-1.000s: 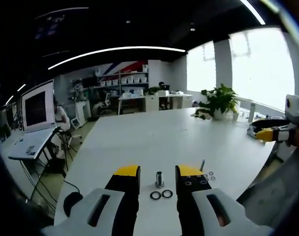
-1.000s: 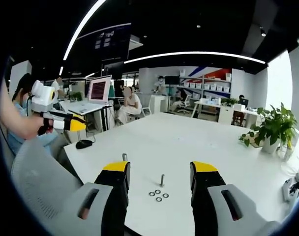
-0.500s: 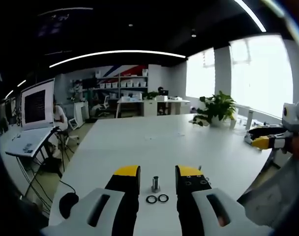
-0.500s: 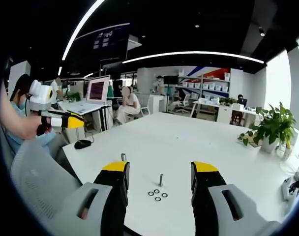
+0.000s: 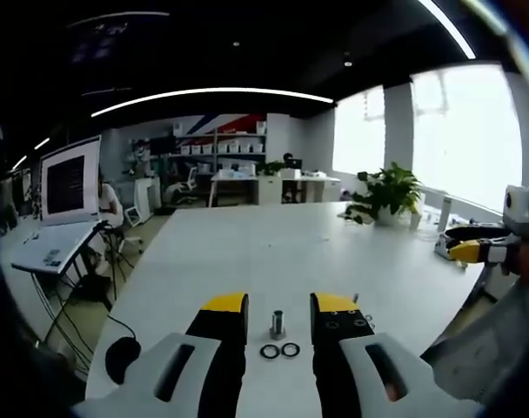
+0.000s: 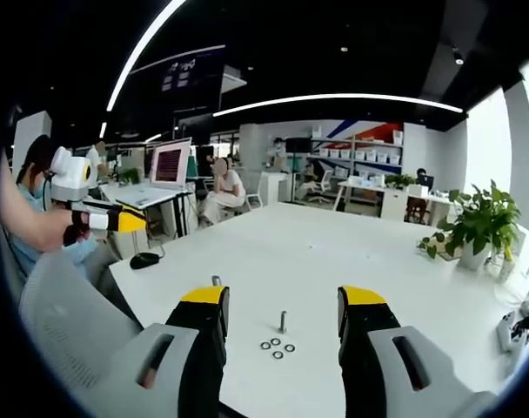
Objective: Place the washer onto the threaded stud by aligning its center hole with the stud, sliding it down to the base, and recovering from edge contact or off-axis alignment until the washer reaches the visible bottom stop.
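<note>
Left gripper (image 5: 279, 306): jaws standing wide apart, holding nothing, hovering above the white table (image 5: 273, 244). Between its yellow tips a short stud (image 5: 277, 324) is standing upright, with two washers (image 5: 280, 351) lying flat side by side just in front of it — both are resting on the table, neither on the stud. Right gripper (image 6: 282, 298): jaws likewise spread wide and gripping nothing; a thin upright stud (image 6: 283, 321) is showing between them, and a small cluster of washers (image 6: 277, 348), perhaps four at this blurred size, is lying just before it. A second small upright post (image 6: 216, 280) is peeking out just above the left jaw tip. A potted plant (image 6: 478, 228) is sitting at the table's far side — a mouse (image 6: 144, 259) is lying near the opposite edge.
</note>
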The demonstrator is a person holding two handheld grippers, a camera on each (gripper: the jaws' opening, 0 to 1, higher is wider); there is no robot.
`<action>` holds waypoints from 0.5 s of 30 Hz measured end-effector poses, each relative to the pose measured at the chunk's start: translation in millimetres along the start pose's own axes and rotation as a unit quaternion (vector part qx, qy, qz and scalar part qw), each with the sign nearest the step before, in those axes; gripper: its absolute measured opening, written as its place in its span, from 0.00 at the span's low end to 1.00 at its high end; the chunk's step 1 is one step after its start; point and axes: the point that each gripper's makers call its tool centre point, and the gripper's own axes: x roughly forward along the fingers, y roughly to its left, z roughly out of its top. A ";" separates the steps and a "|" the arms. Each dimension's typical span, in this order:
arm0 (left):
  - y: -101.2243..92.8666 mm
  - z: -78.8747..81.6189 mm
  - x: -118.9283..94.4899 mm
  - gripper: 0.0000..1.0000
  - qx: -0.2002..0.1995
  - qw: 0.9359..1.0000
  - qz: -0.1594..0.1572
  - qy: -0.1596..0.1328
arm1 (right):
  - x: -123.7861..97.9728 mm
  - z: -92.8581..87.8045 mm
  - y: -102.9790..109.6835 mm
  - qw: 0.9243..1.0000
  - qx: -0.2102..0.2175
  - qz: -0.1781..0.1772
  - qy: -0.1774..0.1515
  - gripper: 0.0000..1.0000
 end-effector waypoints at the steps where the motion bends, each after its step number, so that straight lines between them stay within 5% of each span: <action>1: 0.2 -0.2 0.4 0.27 -0.001 1.000 0.000 0.000 | 0.1 0.0 -0.8 1.000 0.000 -0.001 0.000 0.52; 15: -1.5 -7.0 5.1 0.26 0.006 1.000 -0.005 0.019 | 2.4 -0.4 1.4 1.000 0.001 0.007 0.003 0.51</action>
